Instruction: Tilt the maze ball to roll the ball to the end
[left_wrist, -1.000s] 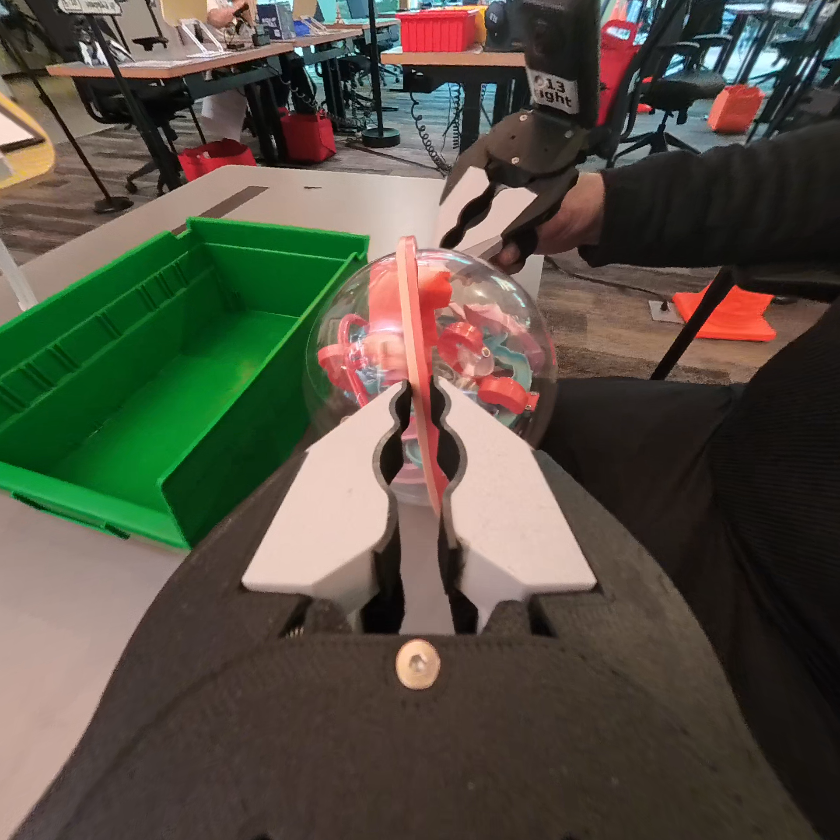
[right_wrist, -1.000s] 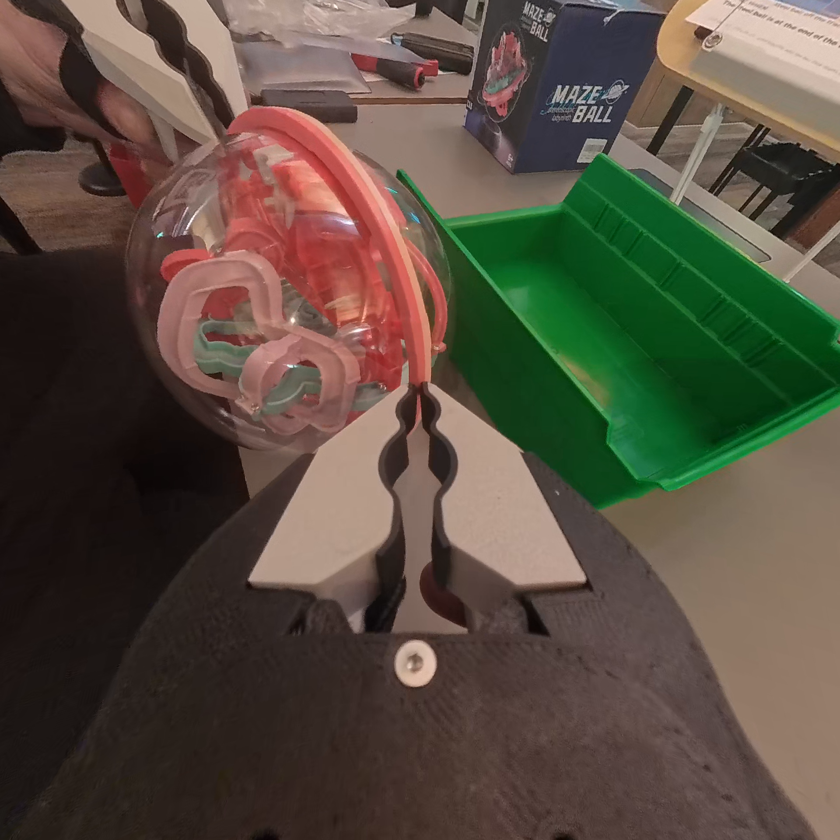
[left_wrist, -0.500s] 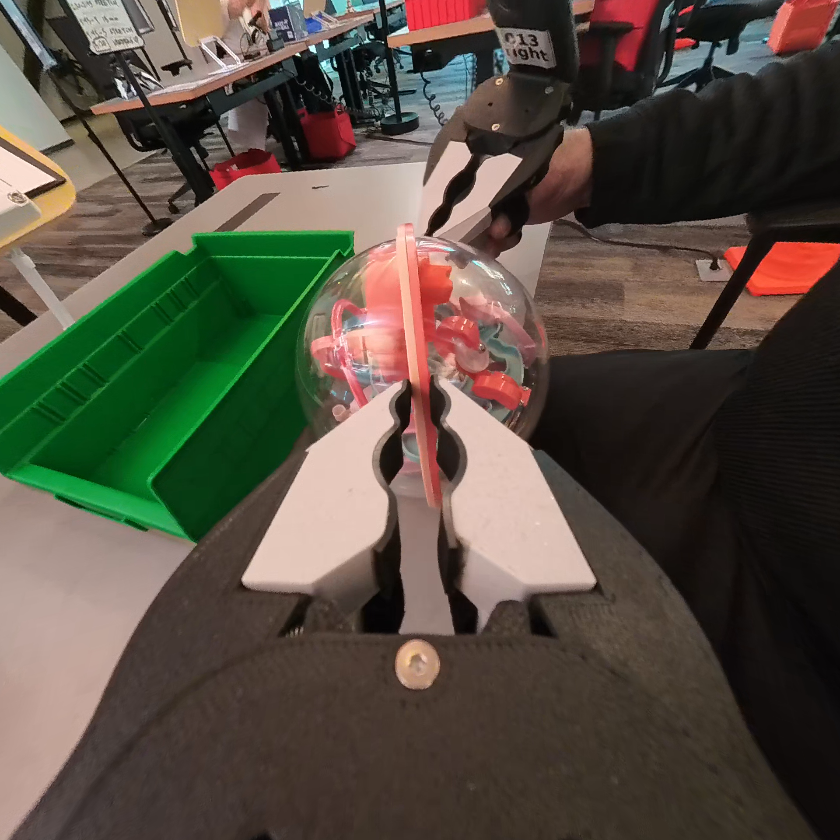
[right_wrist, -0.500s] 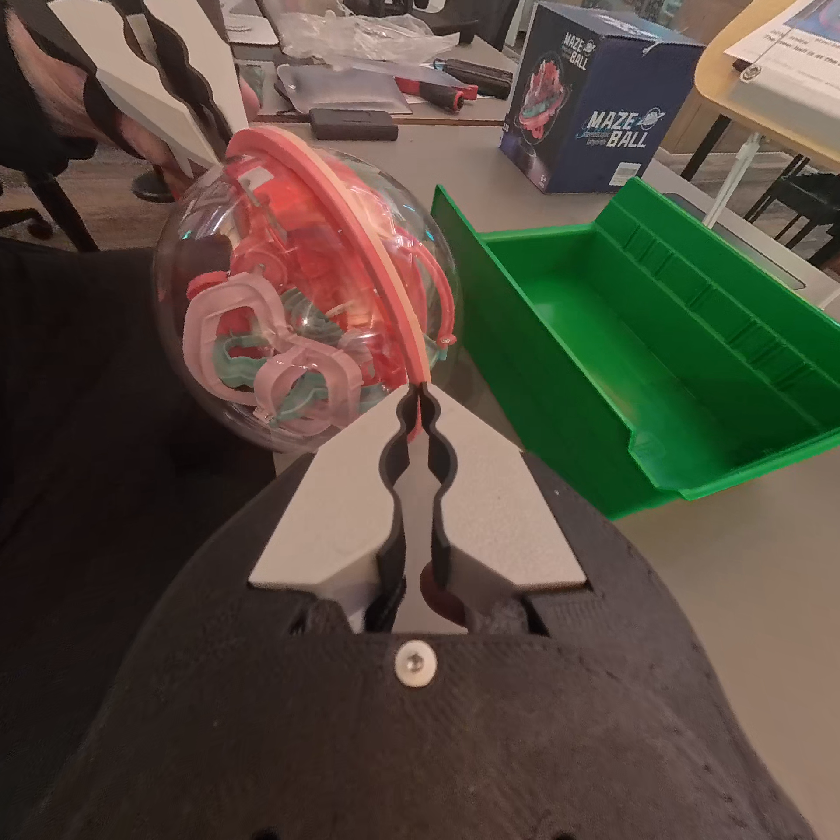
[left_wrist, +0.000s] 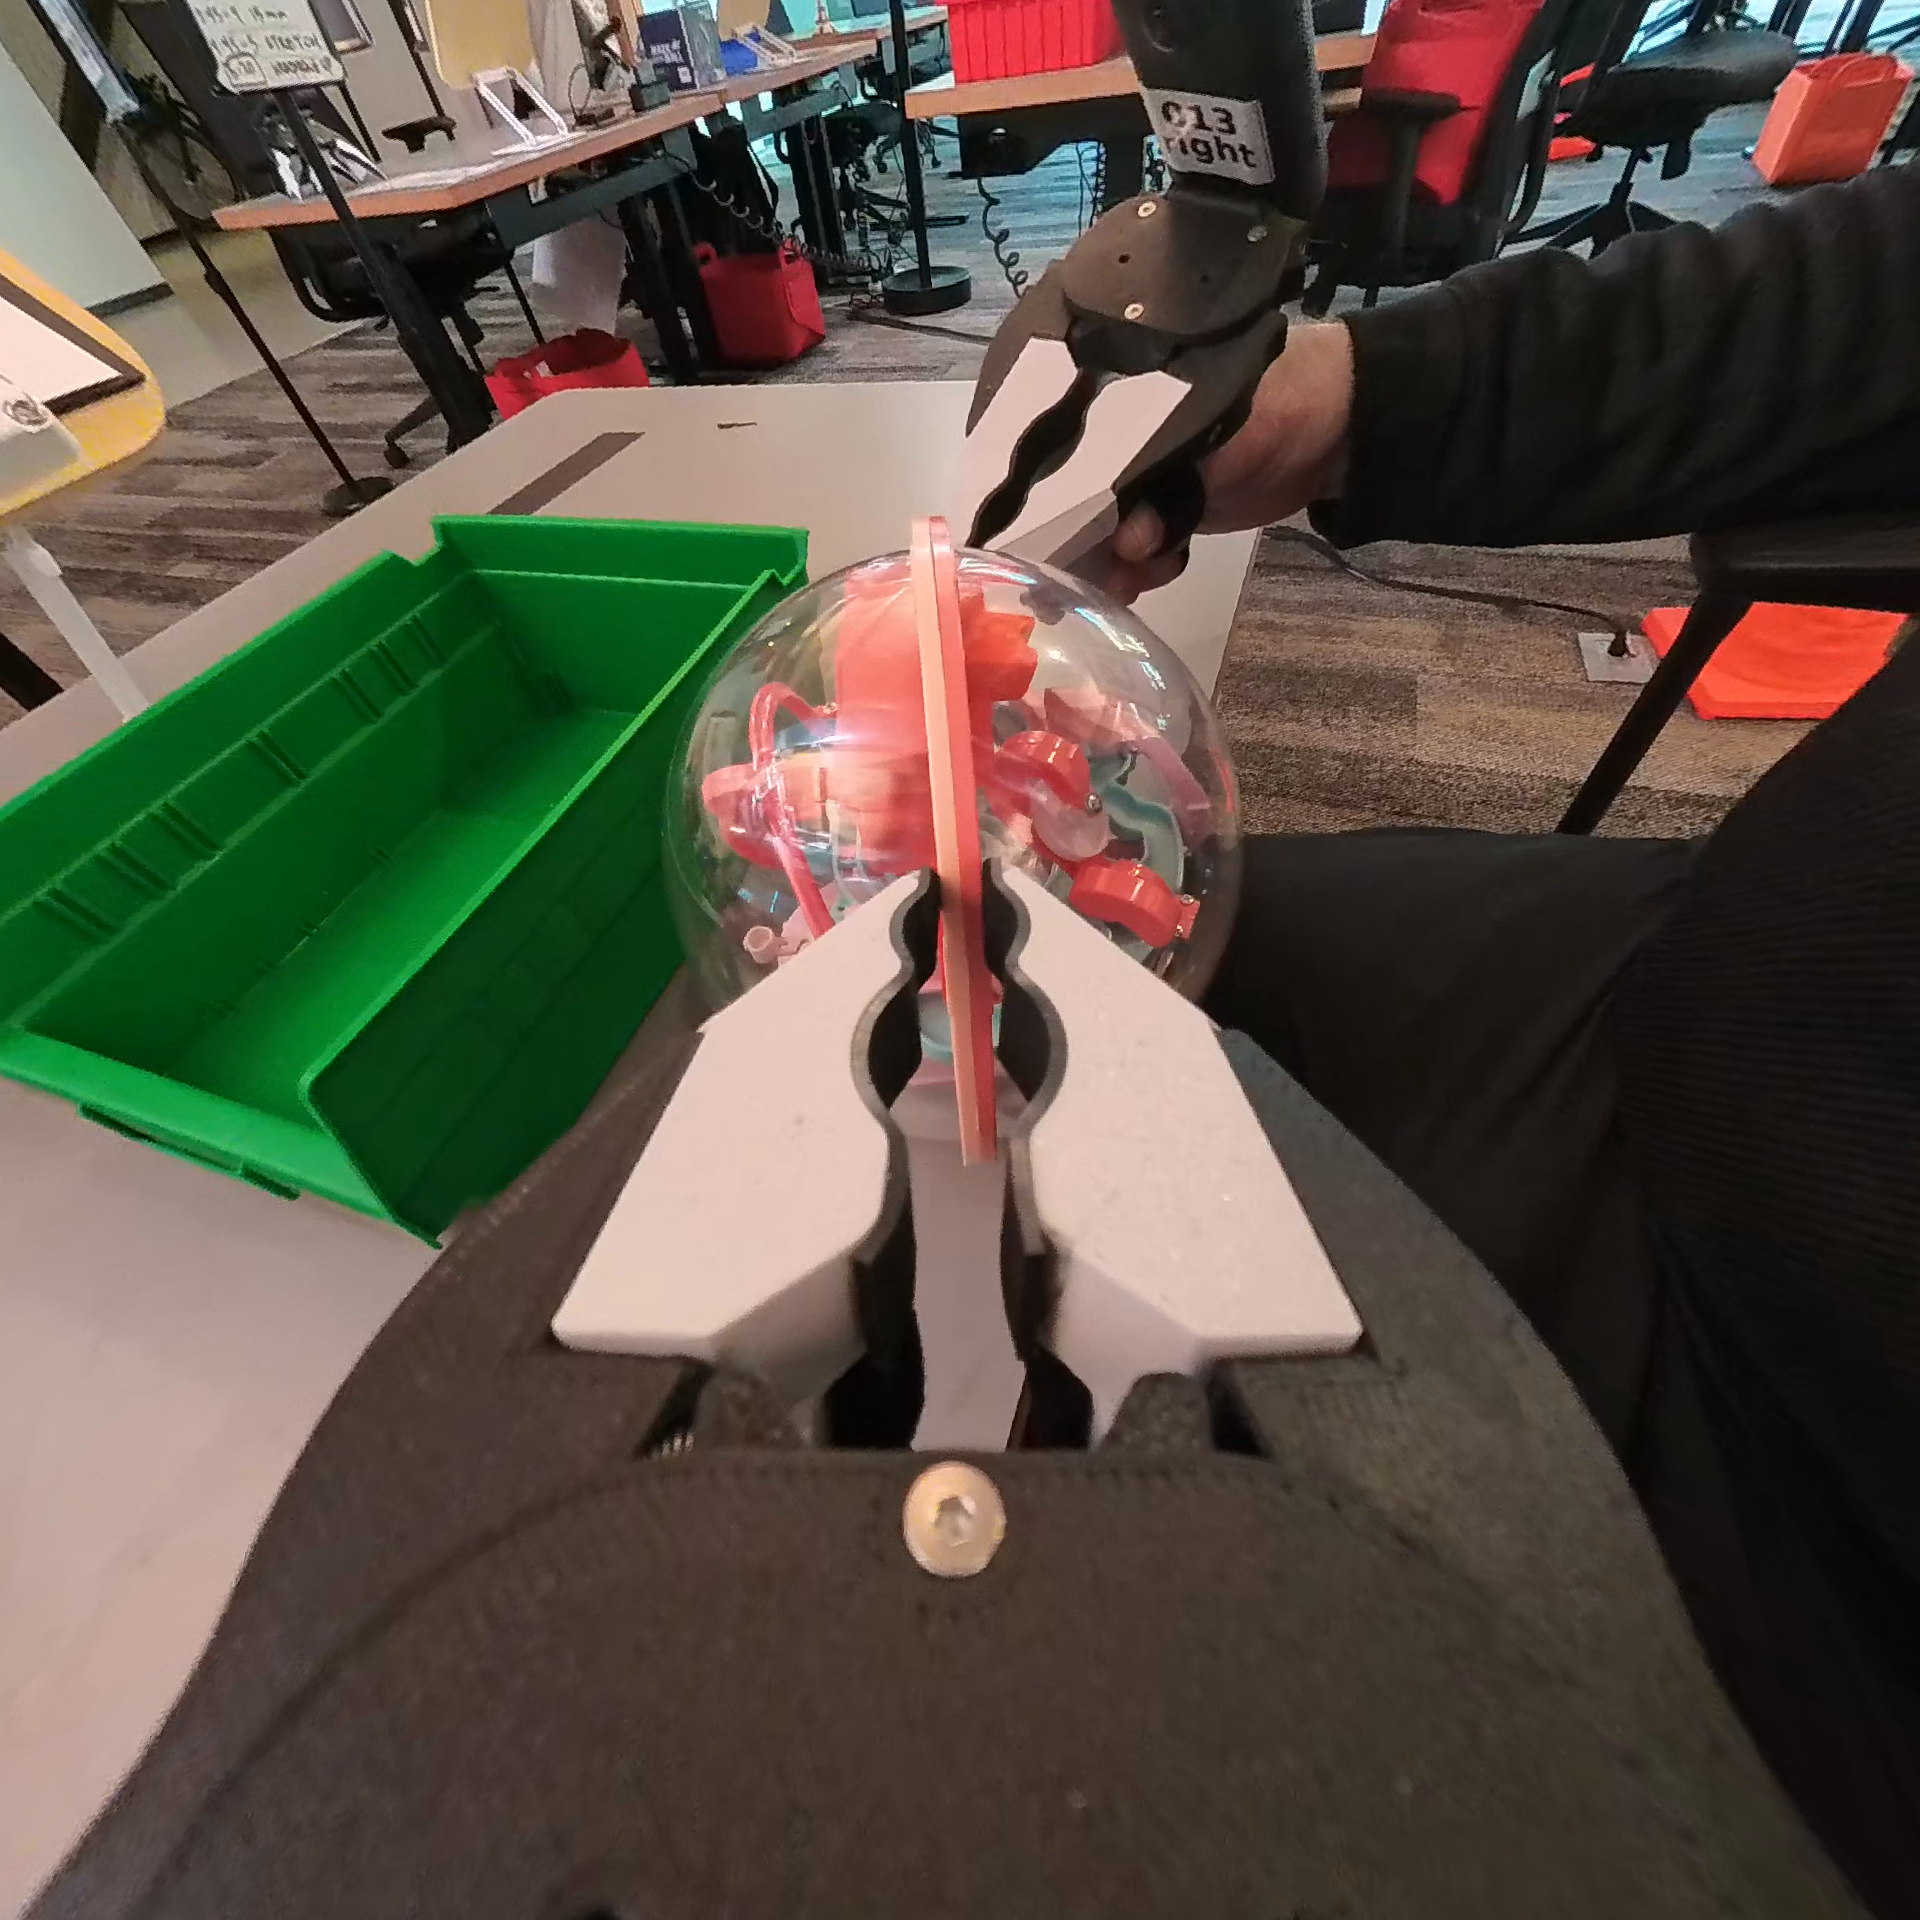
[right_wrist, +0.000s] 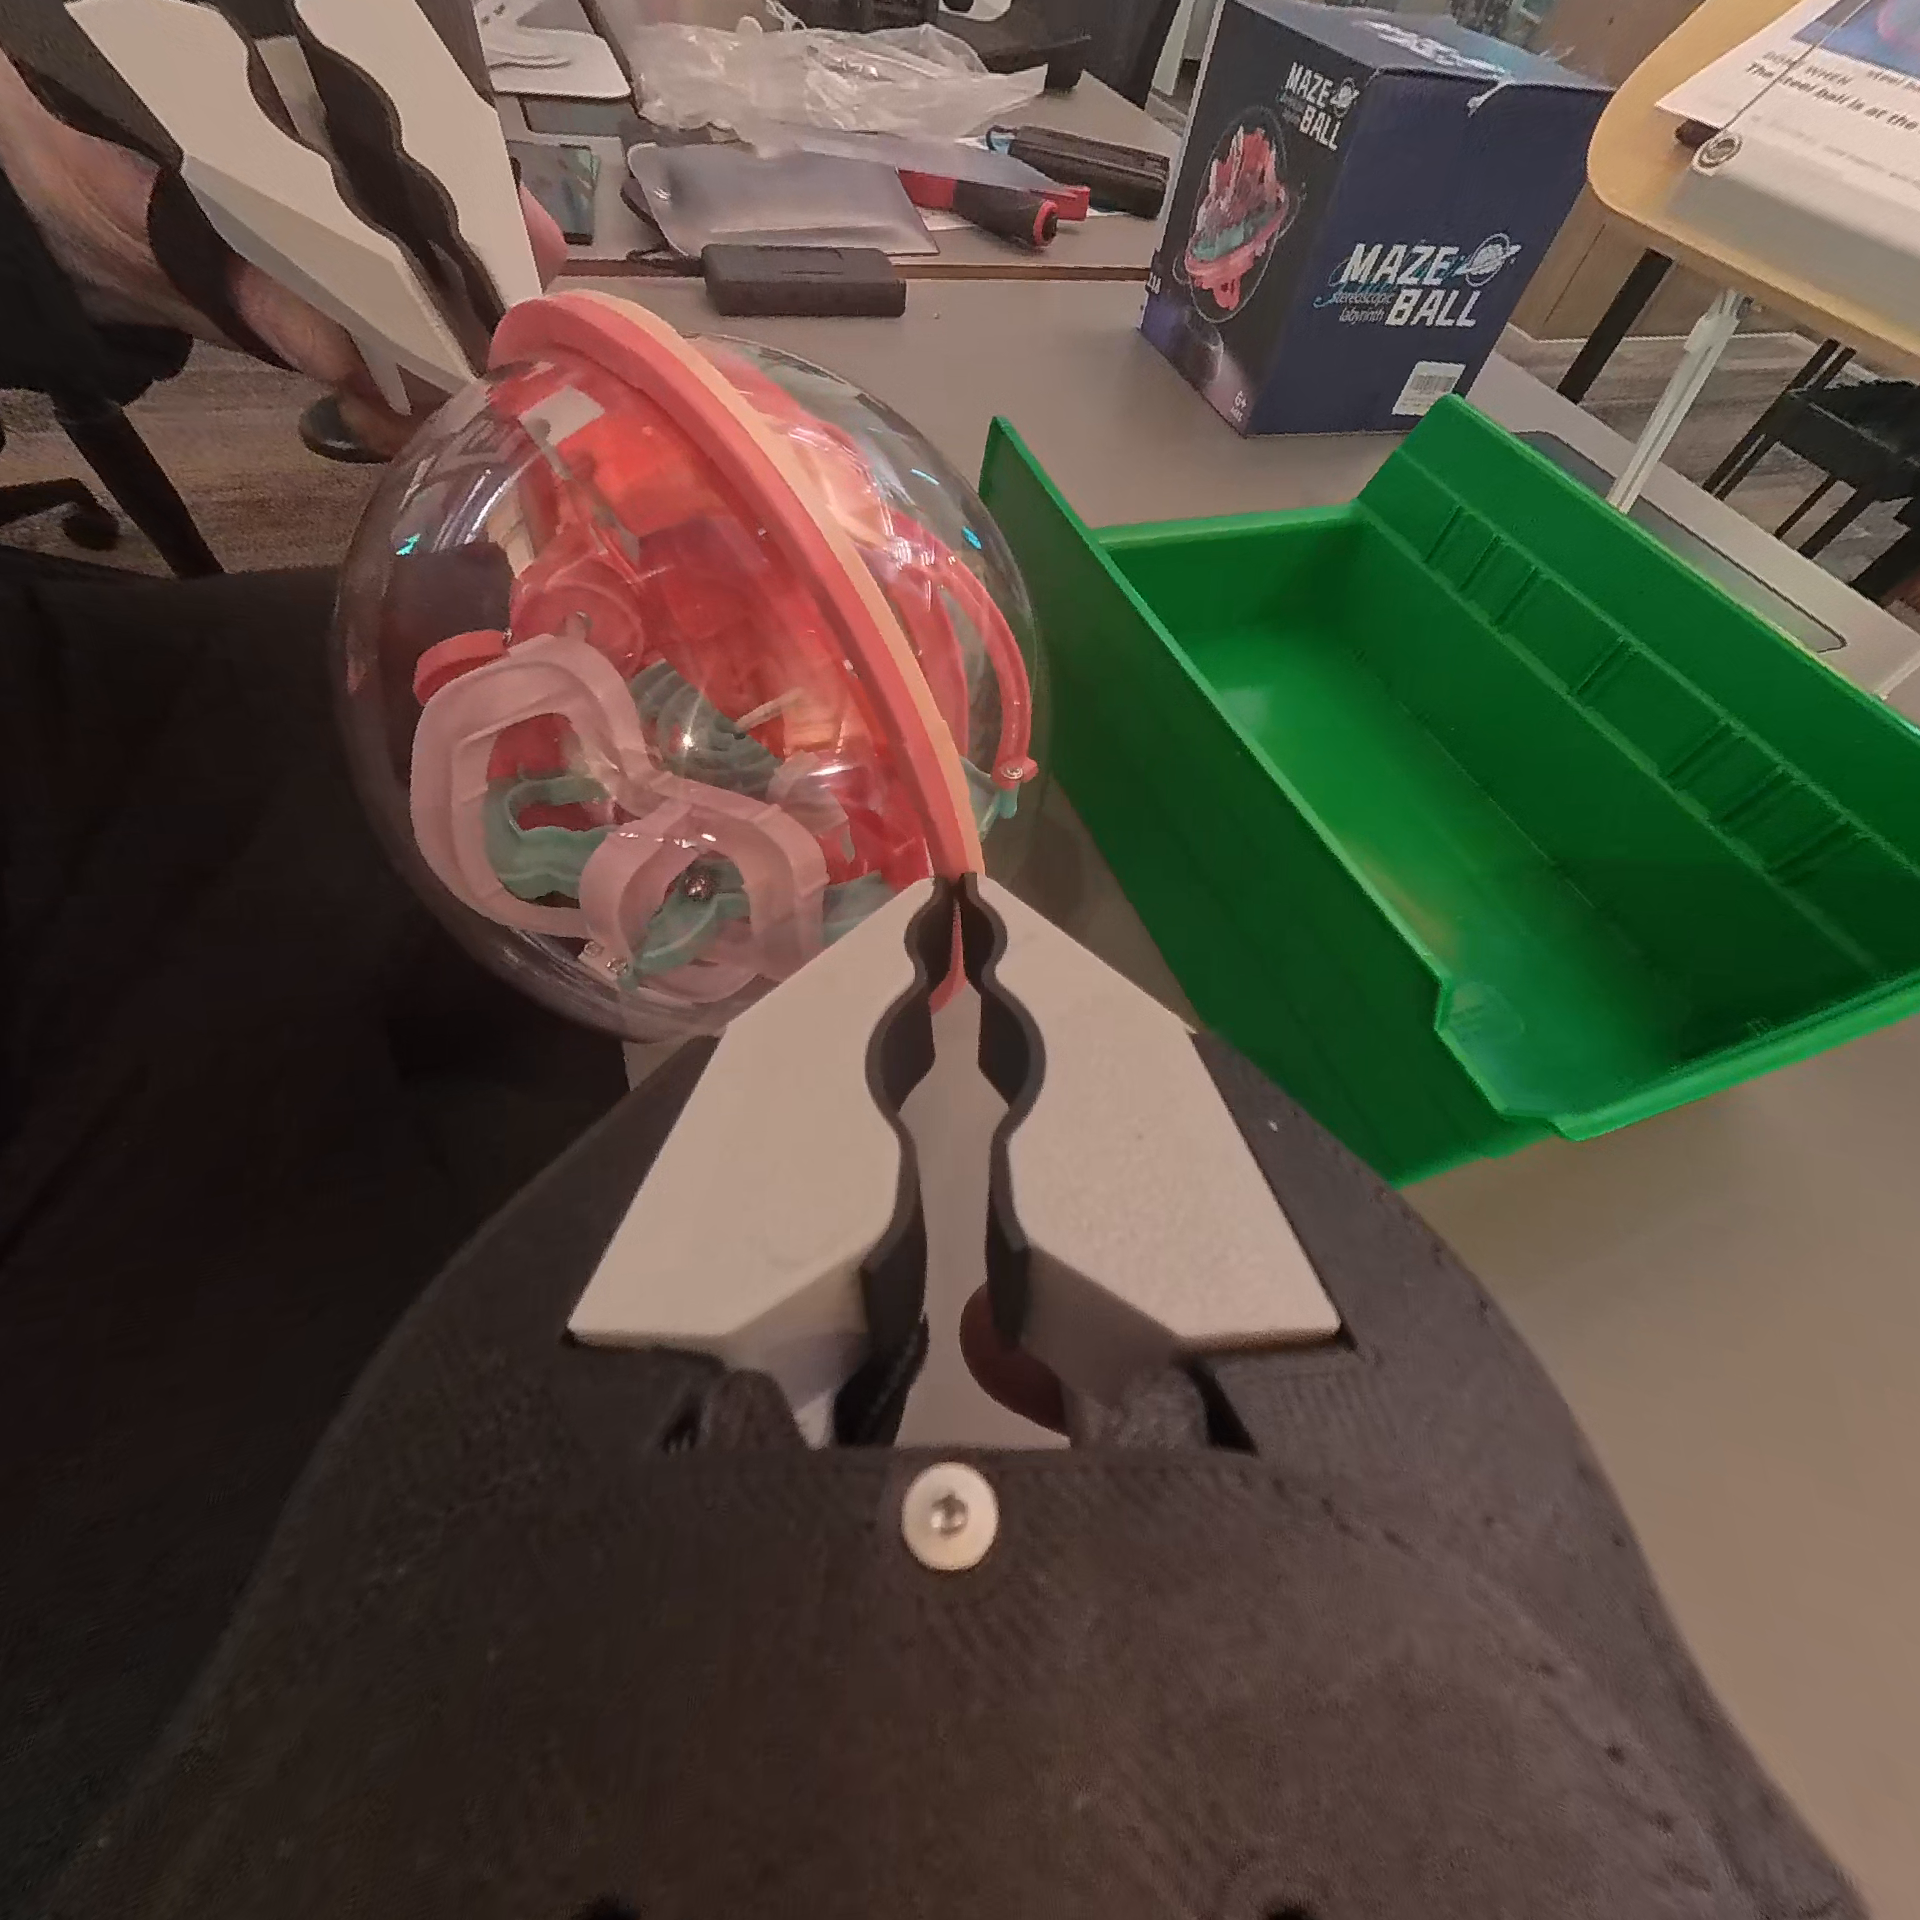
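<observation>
The maze ball (left_wrist: 956, 790) is a clear sphere with red, pink and teal tracks inside and a pink rim around its middle. It hangs in the air beside the table edge, over a person's dark lap. My left gripper (left_wrist: 961, 883) is shut on the pink rim (left_wrist: 951, 727) on the near side. My right gripper (right_wrist: 961, 883) is shut on the same rim (right_wrist: 831, 582) on the opposite side of the ball (right_wrist: 675, 707). A small steel ball (right_wrist: 694, 883) sits in a pink and teal track low in the sphere. The right gripper also shows in the left wrist view (left_wrist: 987, 535).
A green bin (left_wrist: 343, 831) stands on the grey table (left_wrist: 156, 1403) next to the ball; it also shows in the right wrist view (right_wrist: 1507, 810). A blue maze ball box (right_wrist: 1351, 218), tools and a plastic bag (right_wrist: 831, 83) lie at the far edge. Desks and chairs stand behind. Tip to tip, the grippers are about 15 centimetres apart.
Both grippers have kept their hold on the rim while tilting and shifting the ball; the green bin and the room slid in both views. The right gripper's hand moved a little relative to the ball.
</observation>
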